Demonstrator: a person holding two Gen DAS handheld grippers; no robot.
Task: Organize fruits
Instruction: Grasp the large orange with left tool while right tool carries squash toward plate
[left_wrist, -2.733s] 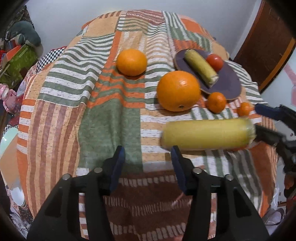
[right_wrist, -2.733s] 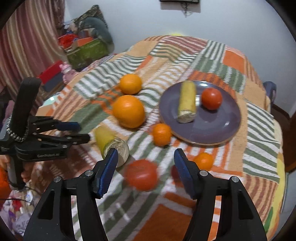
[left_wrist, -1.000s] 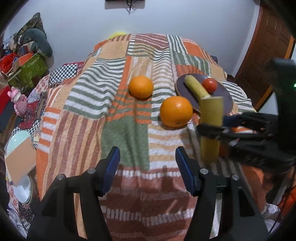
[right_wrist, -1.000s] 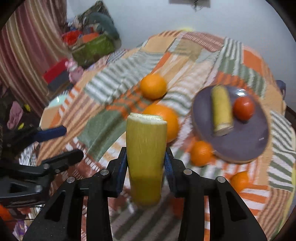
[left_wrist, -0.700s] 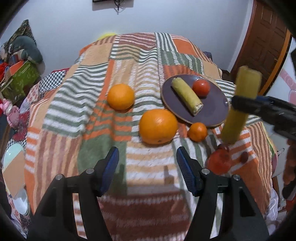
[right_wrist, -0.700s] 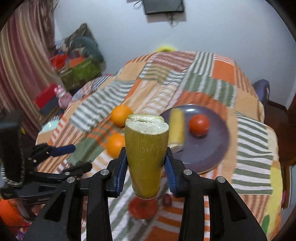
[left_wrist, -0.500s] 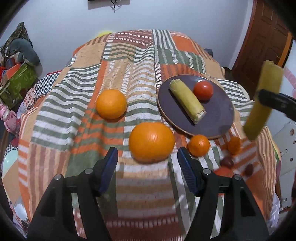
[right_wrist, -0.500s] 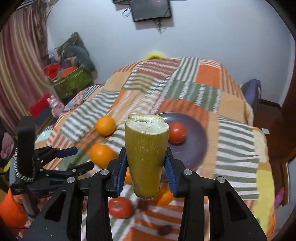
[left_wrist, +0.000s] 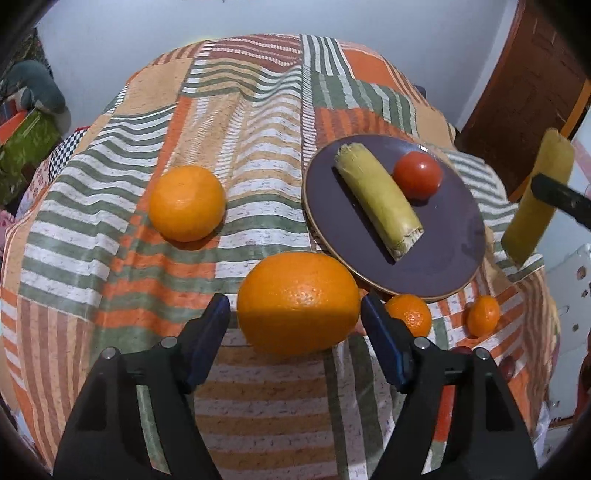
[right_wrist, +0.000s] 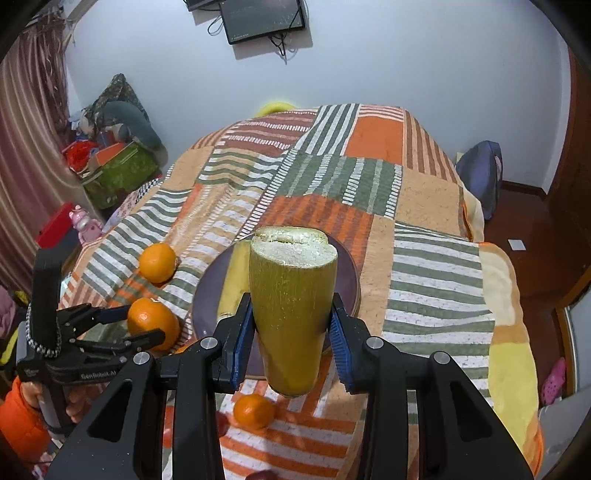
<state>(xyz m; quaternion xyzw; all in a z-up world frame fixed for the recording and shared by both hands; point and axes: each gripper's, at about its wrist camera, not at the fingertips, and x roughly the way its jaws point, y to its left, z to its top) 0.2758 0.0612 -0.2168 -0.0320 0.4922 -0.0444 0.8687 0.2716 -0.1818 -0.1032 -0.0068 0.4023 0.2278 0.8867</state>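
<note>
My right gripper (right_wrist: 291, 328) is shut on a yellow-green cane piece (right_wrist: 291, 310), held upright above the near rim of the purple plate (right_wrist: 207, 295); it also shows in the left wrist view (left_wrist: 535, 199). The plate (left_wrist: 443, 254) holds another cane piece (left_wrist: 380, 199) and a tomato (left_wrist: 417, 175). My left gripper (left_wrist: 295, 325) is open, its fingers on either side of a large orange (left_wrist: 299, 302) on the cloth, not closed on it.
A smaller orange (left_wrist: 186, 203) lies on the patchwork cloth (left_wrist: 240, 122) to the left. Two small tangerines (left_wrist: 408, 314) (left_wrist: 480, 315) lie just below the plate. Dark small fruits sit near the table's right edge (left_wrist: 506, 365). A wooden door stands at right.
My right gripper lifted the cane piece from the cloth, stood it upright and carried it over toward the plate. My left gripper moved forward until its fingers flank the large orange.
</note>
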